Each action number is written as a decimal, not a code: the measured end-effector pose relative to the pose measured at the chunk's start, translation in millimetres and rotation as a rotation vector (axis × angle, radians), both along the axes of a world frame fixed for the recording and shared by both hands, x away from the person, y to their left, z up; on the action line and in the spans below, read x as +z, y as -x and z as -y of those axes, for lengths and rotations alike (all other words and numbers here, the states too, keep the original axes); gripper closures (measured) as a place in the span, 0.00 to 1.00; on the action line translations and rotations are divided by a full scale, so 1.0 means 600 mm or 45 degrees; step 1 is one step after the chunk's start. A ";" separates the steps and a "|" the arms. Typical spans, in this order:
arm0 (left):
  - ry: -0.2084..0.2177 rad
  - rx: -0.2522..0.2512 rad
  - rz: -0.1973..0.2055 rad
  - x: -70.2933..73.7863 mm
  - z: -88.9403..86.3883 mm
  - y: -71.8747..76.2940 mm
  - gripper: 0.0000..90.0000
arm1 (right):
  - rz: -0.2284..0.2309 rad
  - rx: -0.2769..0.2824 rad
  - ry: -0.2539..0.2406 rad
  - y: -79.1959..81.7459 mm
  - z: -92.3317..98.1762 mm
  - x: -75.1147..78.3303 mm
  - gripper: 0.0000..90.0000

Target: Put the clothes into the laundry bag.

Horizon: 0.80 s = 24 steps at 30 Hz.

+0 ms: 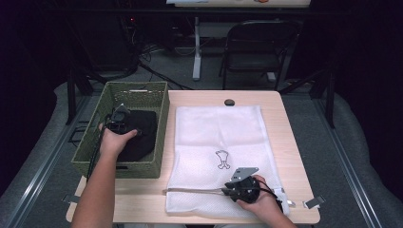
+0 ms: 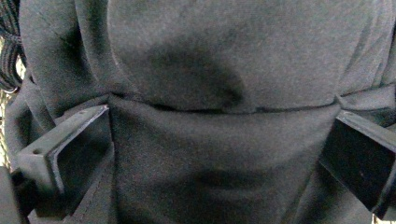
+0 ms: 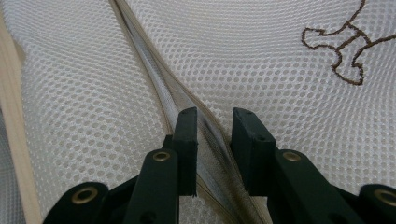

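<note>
Black garment (image 1: 138, 135): it lies bunched in the green woven basket (image 1: 142, 90) at the table's left side; I judge it is meant for the mesh bag.
Mesh laundry bag (image 1: 214, 133): flat and white on the wooden table (image 1: 290, 142), just right of the basket, with a small brown embroidered figure (image 3: 341, 46) on it.
My left claw (image 1: 124, 124): down in the basket on the garment, jaws spread wide; dark cloth (image 2: 210, 154) sits between them, but the pads do not press it, so nothing is grasped.
My right claw (image 1: 227, 191): low at the bag's near edge, jaws partly apart astride the raised zipper seam (image 3: 154, 74). I cannot tell whether the pads pinch the seam or merely flank it.
Step in hand: getting a hold on the garment while the bag's mouth is kept ready.
Doing it well: I should sink the left jaws over a thick fold, not a single layer, and clench before lifting, so that the cloth does not slip out.
Right side: hold the seam steady and raised.
Risk: a shallow bite would drag one corner and leave the rest snagged on the basket's rim.
</note>
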<state>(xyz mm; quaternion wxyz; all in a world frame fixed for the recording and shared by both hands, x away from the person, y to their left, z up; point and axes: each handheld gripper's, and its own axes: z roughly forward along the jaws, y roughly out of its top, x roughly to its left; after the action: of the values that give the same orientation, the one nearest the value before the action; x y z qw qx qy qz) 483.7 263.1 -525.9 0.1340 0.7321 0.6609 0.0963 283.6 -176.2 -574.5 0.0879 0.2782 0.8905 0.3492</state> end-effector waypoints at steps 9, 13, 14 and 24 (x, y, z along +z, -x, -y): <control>-0.038 -0.006 0.003 -0.007 0.002 -0.001 0.00 | -0.003 -0.002 -0.001 0.000 0.000 0.000 0.79; -0.051 -0.006 0.003 -0.011 0.003 -0.003 0.00 | -0.005 -0.002 -0.002 0.000 0.000 0.000 0.79; -0.049 -0.005 0.003 -0.012 0.004 -0.003 0.00 | -0.007 -0.004 -0.002 0.000 0.000 0.000 0.78; -0.065 -0.001 -0.009 -0.015 0.007 -0.005 0.00 | -0.005 -0.001 -0.004 0.000 0.000 0.000 0.78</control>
<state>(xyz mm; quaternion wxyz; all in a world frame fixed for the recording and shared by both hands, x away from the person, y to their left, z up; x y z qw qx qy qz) 486.4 258.9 -534.9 0.1128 0.7358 0.6585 0.1105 283.6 -176.2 -574.6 0.0856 0.2794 0.8899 0.3501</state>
